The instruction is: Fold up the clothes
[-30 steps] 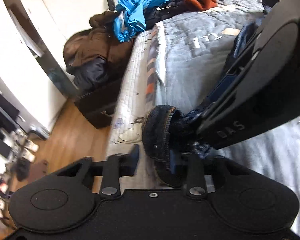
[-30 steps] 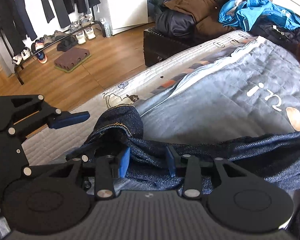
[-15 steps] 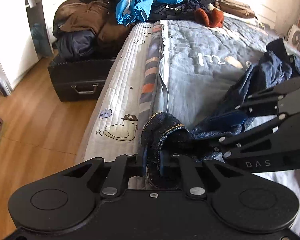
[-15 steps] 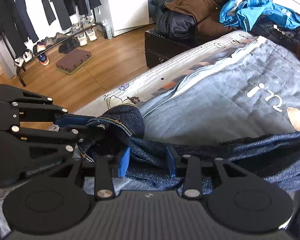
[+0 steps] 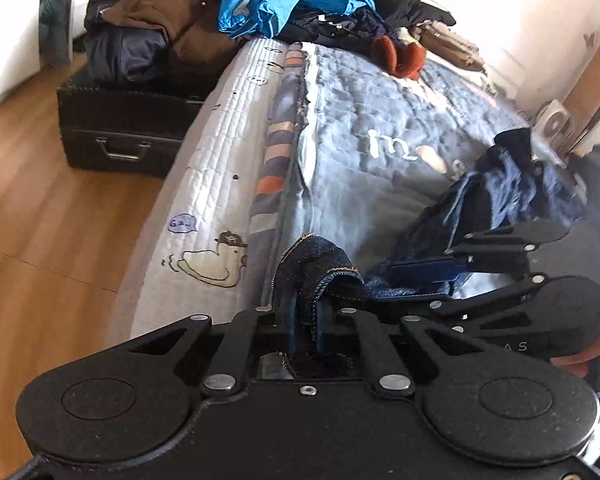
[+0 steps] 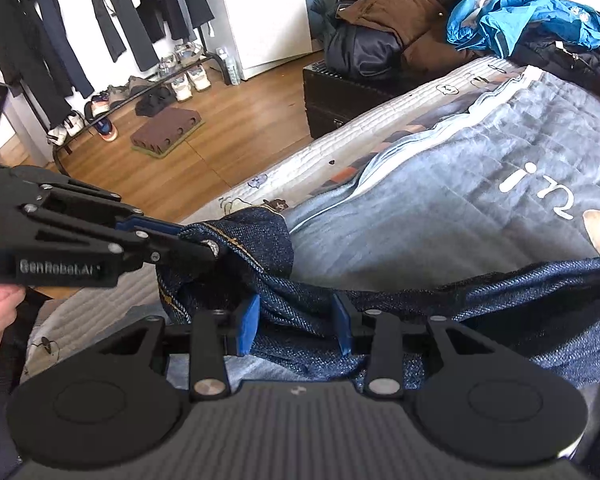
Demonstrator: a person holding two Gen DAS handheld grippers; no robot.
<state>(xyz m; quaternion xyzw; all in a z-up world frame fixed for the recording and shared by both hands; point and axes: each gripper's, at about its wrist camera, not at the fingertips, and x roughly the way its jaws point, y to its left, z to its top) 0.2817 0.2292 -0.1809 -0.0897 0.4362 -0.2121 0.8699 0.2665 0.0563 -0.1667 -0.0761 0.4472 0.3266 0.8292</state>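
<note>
My left hand-held gripper (image 5: 305, 322) has just closed, now pinching the hem of dark, bunched jeans (image 6: 380, 300) on the bed (image 6: 440, 184); my right hand-held gripper (image 6: 296, 322) clamps their fabric.

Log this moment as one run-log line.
step: grasp jeans hem | left tool: has just been closing, shut on jeans | right tool: shut on jeans | jeans: bunched on bed edge

Wooden floor (image 6: 236, 136), quilted bed (image 6: 440, 184)
</note>
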